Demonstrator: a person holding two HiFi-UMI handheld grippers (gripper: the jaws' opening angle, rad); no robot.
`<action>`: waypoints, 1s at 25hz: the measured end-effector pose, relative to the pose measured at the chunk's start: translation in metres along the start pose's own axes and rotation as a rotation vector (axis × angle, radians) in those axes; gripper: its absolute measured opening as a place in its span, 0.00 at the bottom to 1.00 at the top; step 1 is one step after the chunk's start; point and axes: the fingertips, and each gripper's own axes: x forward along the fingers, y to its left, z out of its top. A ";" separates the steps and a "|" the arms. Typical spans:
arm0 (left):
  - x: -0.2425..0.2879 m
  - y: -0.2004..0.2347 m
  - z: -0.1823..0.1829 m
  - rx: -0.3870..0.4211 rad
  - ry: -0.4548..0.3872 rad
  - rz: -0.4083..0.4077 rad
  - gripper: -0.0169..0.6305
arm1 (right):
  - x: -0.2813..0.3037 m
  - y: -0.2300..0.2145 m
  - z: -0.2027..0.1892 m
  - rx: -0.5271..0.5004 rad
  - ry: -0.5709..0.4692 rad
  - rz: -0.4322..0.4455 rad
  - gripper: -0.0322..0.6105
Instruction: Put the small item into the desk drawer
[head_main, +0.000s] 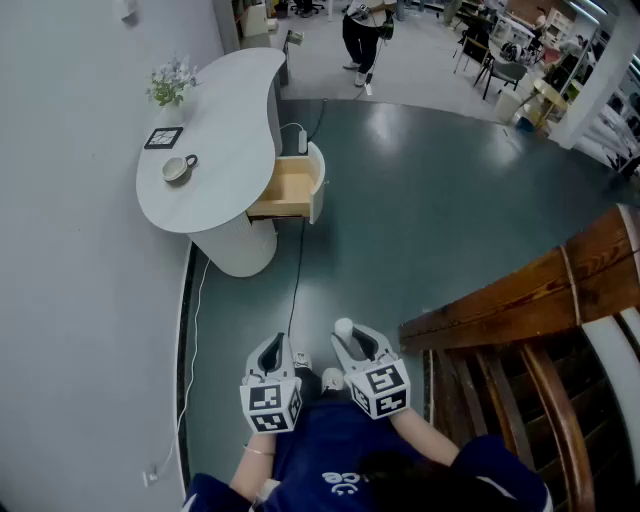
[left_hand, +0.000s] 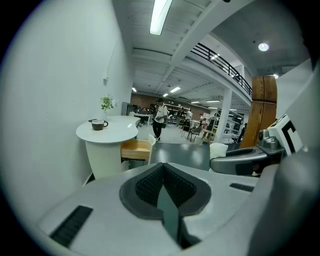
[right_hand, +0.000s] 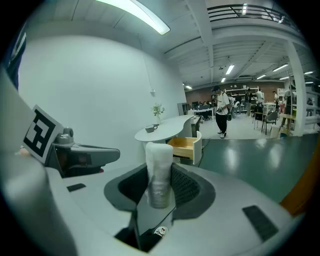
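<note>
The small item (right_hand: 159, 165), a white wrapped roll, is pinched upright between the pads of the right gripper (head_main: 352, 342), with its top standing clear above the jaws; it is gripped low down, presumably so that it can be lowered end-first and let go cleanly. The left gripper (left_hand: 161, 176) is pressed together with nothing between its jaws and is carried just beside the right one, apparently as a spare for steadying or pushing the drawer (head_main: 290, 188). Both grippers are held close to the body and angled downward and forward, as suits carrying rather than placing. The drawer is seen pulled out from the side of the desk (head_main: 225, 130), well apart from the grippers across a stretch of bare floor, and its wooden inside looks empty, so no opening step seems needed. A cup (head_main: 177, 169) and a plant (head_main: 170, 82) are set on the desktop, away from the drawer. A cable (head_main: 298, 260) is run along the floor toward the desk and could be a trip risk on the approach. The task is judged to be at its carrying stage, with the drop-in not yet done.
</note>
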 end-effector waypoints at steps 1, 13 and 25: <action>0.001 0.002 0.002 0.001 -0.001 -0.002 0.03 | 0.002 0.001 0.001 -0.001 0.004 -0.002 0.28; 0.023 0.009 0.028 0.019 -0.024 -0.065 0.03 | 0.015 -0.009 0.018 0.029 -0.006 -0.060 0.28; 0.048 0.046 0.045 0.023 -0.039 -0.108 0.03 | 0.050 -0.009 0.036 0.023 0.003 -0.122 0.28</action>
